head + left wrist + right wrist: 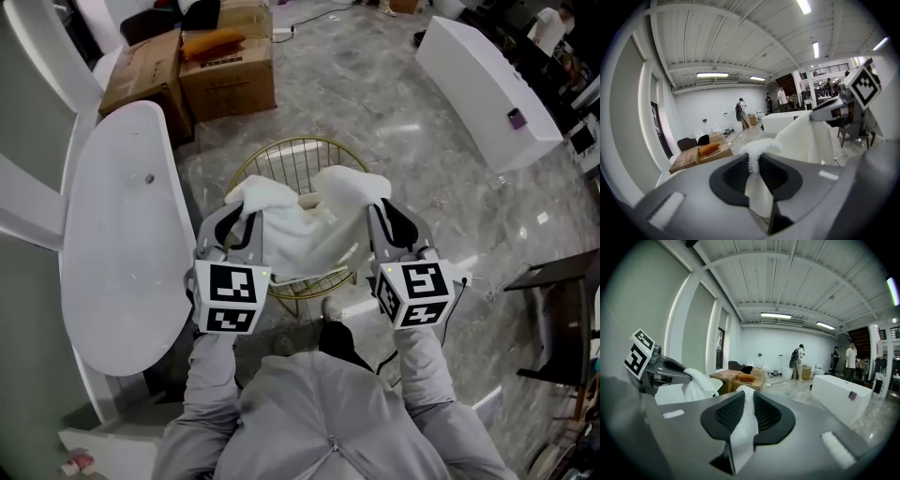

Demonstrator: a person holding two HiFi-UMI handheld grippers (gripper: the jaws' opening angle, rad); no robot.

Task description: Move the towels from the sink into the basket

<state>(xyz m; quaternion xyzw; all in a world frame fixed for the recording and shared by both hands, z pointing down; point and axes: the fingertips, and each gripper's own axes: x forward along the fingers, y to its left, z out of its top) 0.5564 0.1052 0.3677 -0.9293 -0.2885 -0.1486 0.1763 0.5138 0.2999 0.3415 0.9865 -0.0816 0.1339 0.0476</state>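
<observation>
A fluffy white towel sags mid-frame over the round gold wire basket. The left gripper and right gripper, side by side and tipped slightly down, each pinch a bunched corner of it. The smooth oval sink lies at left.

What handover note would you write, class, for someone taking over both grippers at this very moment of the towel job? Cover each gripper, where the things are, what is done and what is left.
Left gripper: shut on one end of the white terry towel.
Right gripper: shut on its other end.
The towel hangs spread between them, above the round gold wire basket.
The white oval sink, at the left, shows no towel in it.
Done: the towel is out of the sink and over the basket.
Left: lower it in and open both jaws. The towel hides whether the basket already holds others.
</observation>
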